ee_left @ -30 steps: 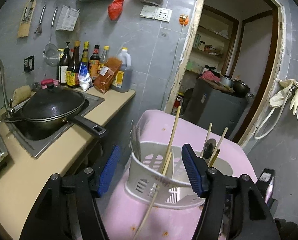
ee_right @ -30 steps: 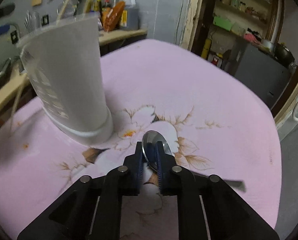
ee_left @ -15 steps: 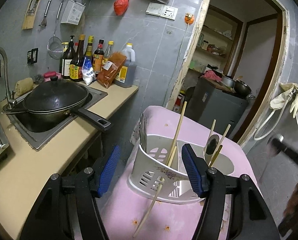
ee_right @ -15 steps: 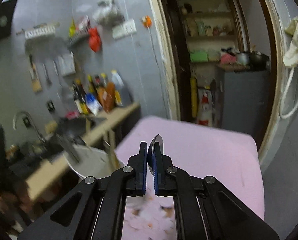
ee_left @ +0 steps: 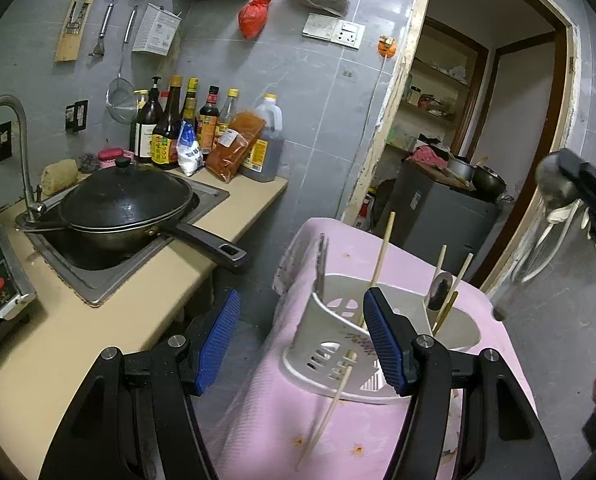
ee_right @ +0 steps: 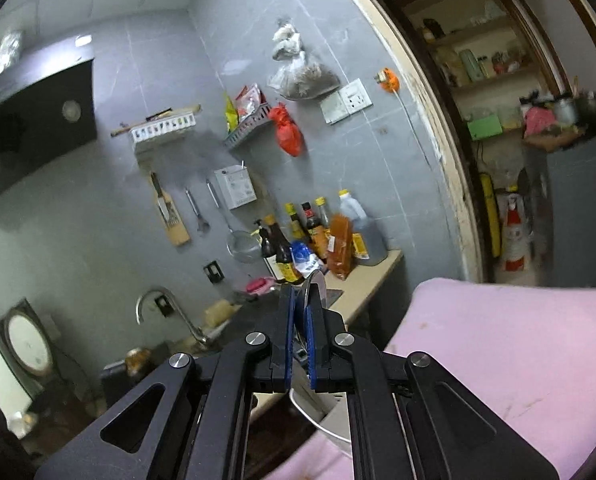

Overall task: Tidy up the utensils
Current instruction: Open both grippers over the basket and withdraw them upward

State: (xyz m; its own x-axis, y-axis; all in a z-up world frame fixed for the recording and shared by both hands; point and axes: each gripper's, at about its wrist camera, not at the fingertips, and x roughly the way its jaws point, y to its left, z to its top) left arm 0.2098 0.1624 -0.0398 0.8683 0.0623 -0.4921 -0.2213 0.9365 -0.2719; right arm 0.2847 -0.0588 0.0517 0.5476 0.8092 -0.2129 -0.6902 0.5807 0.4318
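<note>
Overhead, our right gripper (ee_right: 301,312) pinched a spoon (ee_right: 311,280); left gripper (ee_left: 301,336) gaped wide, empty. We judged it should descend handle-first into the caddy (ee_left: 377,344), avoiding chopsticks (ee_left: 381,256).

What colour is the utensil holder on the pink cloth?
White, with a small purple floral print on its wall; the utensil holder shows best in the left wrist view.

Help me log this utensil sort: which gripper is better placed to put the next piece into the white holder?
Right. The right gripper is already shut on a spoon, raised beside the white holder. The left gripper is open and empty, framing the holder's near side, so it could at best steady it.
</note>
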